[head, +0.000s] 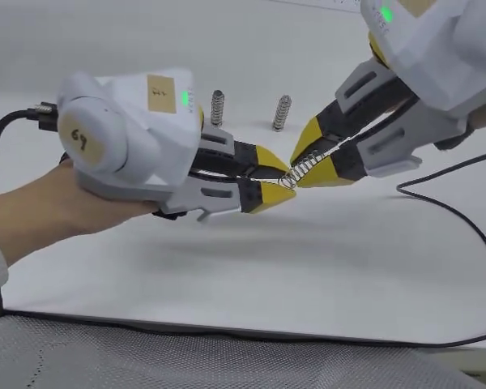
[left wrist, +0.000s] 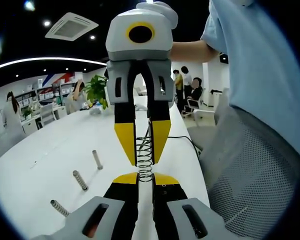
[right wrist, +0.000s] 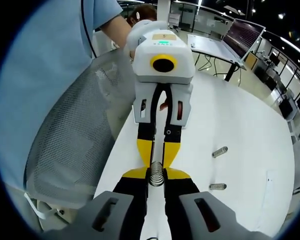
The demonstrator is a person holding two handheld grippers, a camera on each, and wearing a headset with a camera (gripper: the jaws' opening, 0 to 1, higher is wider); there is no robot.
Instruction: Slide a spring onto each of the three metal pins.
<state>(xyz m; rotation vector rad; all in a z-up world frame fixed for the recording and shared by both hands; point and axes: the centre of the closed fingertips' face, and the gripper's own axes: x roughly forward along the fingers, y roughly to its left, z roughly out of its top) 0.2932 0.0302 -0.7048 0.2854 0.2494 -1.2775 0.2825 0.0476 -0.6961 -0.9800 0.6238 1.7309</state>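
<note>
The spring [head: 302,168] is in the air above the tabletop [head: 308,259], caught between both tools. The right gripper [right wrist: 156,175] has its fingers [right wrist: 177,173] closed against the sides of the coil. The left gripper [left wrist: 145,179] is nearly closed and appears to pinch the spring's near end.

Farther back, one sprung pin [head: 217,107] and a second sprung pin [head: 282,113] stand upright with their coils on. The bare pin [left wrist: 97,159] stands in line with them, well apart from the grippers, so by this judgement one placement remains.

The shared hold is the weak point. If the two hands drift apart, the coil will likely stretch or kink. If one set of fingers lets go before the other grips firmly, the springy wire could flick out and roll across the tabletop. Later, a tilted approach might make the coil catch on the tip of the bare pin or knock the pin over.
</note>
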